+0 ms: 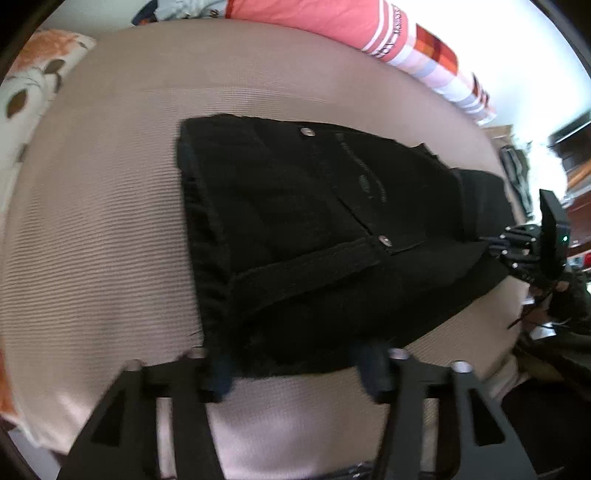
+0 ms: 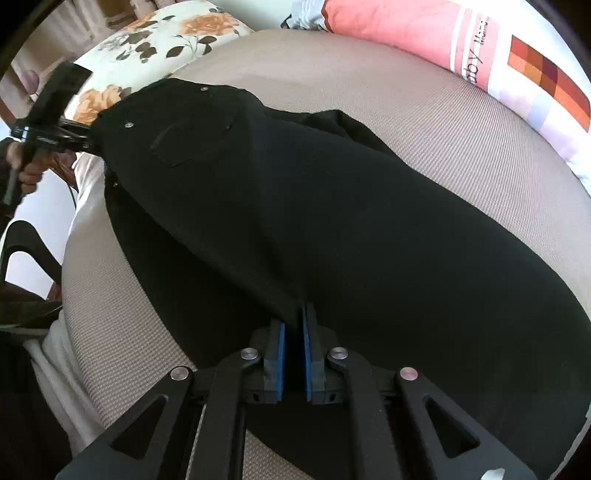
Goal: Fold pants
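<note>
While the left wrist view shows the left gripper [image 1: 295,373] released, its fingers [image 1: 373,369] straddling the black pants' [image 1: 314,221] 6 o'clock edge on the beige bed [image 1: 110,221], the right wrist view shows the right gripper [image 2: 293,332] clenched on pants cloth at 6 o'clock.

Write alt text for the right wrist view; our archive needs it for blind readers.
A right gripper with blue pads is shut on a fold of black pants spread across a beige ribbed bed cover. At far left, a hand holds the left gripper at the pants' waist end, near a floral pillow and a pink pillow.
</note>
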Motion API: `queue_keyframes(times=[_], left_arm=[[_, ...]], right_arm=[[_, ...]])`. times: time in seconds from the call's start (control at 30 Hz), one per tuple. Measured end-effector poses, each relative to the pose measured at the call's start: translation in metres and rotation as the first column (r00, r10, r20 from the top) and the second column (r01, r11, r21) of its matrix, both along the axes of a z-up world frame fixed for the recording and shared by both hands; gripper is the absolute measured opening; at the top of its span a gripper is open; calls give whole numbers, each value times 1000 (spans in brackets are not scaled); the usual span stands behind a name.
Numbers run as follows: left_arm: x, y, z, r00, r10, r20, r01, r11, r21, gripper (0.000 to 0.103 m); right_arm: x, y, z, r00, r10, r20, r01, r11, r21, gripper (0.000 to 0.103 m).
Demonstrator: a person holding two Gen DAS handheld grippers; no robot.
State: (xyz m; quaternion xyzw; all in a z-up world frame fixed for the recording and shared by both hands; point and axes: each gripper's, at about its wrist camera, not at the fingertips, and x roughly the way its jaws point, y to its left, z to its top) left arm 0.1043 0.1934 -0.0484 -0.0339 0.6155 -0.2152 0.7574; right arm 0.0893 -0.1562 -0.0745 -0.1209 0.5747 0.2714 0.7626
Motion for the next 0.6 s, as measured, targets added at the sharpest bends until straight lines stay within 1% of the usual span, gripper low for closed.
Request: queue_keyframes(times=[0.03,0.07,0.1,0.17,0.2,0.27,0.3,0.33,0.37,0.4,0.47,0.5,0.53,0.57,0.6], left_arm=[[-3,5,6,1000,-6,3,6,1000,20,68],[-6,8,10,1000,-3,1,3,1000,25,70],[-9,18,16,1000,17,-8,-16,1000,14,70],[-10,33,24,996,85,-18,-86,996,-18,70],[-12,46,30,987,157,-24,-158,986,-49,70],[-15,66,38,952,296,-79,-304,945,-123,70],[-17,71,40,927,357,-117,-372,916,-153,70],[-23,74,42,888,433,-155,-456,874,-170,70],[-26,76,42,865,472,-168,-498,848,-179,70],[-31,74,40,835,516,-191,-546,819,-179,69],[-41,64,31,793,560,-240,-603,778,-177,68],[-43,62,28,782,569,-254,-617,766,-181,67],[-47,57,22,765,576,-287,-635,749,-189,67],[-49,50,17,748,582,-319,-653,731,-197,66],[-51,46,10,727,585,-358,-674,707,-213,66]], right_arm=[[0,1,-2,1000,-1,-1,1,1000,-8,7],[1,1,-3,1000,-3,-2,3,1000,-12,7],[0,2,-4,1000,0,0,0,1000,-21,7],[0,6,-6,1000,1,5,-1,1000,-28,7],[2,6,-7,1000,1,7,-1,1000,-28,7],[2,7,-7,1000,0,8,1,1000,-24,7],[2,6,-6,1000,-3,9,3,1000,-20,7],[1,6,-7,1000,-6,8,6,1000,-17,7],[1,5,-6,1000,-6,9,6,1000,-17,7],[0,5,-6,1000,-4,12,5,1000,-18,7],[-1,6,-6,1000,-3,16,3,1000,-19,7],[-1,5,-6,1000,-3,17,4,1000,-18,7],[-2,5,-6,1000,-5,18,6,1000,-17,7],[-3,5,-6,1000,-7,19,8,1000,-16,7],[-3,5,-6,1000,-7,20,8,1000,-15,7]])
